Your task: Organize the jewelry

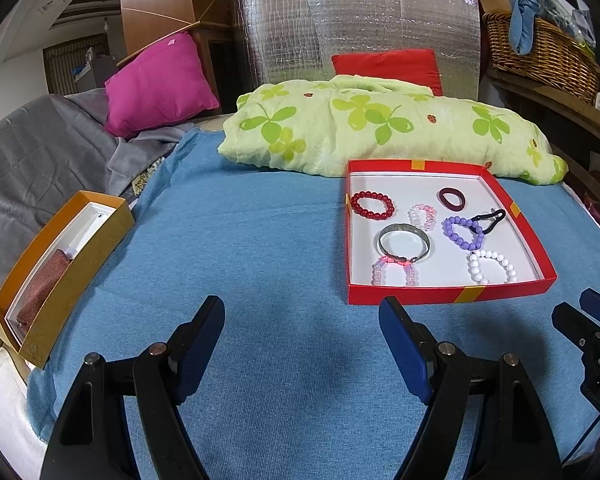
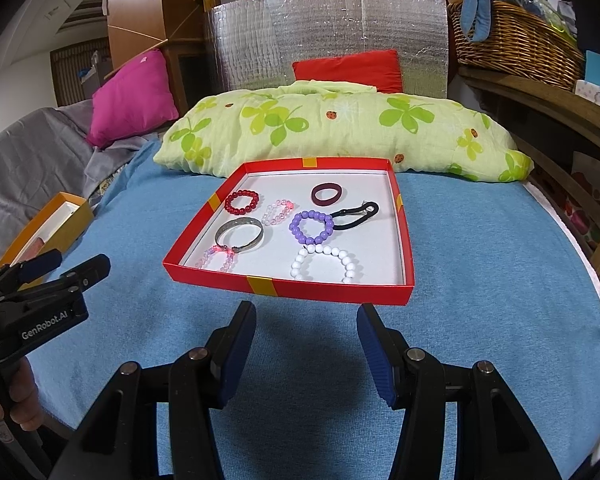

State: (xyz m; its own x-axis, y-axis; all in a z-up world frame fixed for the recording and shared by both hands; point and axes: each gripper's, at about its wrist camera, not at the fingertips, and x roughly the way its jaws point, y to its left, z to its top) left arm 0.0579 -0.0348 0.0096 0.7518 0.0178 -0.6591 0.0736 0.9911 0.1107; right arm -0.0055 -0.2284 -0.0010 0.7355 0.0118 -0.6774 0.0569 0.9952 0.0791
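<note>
Both tools are spread and hold nothing: the left tool [image 1: 302,344] and right tool [image 2: 306,344] hover over the bed [image 1: 260,240]. The bracelets lie in the red tray [image 2: 260,285]. Risk: the silver bangle [image 2: 239,231] touches the pink bracelet [image 2: 217,260], so one may drag the other.

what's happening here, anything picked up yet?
Nothing picked up yet. A person holds a claw in each hand over a blue cloth. The left claw and right claw are both open and empty, short of the red tray. The tray holds the jewelry: a red bead bracelet, a metal bangle, a purple bead bracelet, a white bead bracelet and others. A gold box sits open off to the left.
</note>
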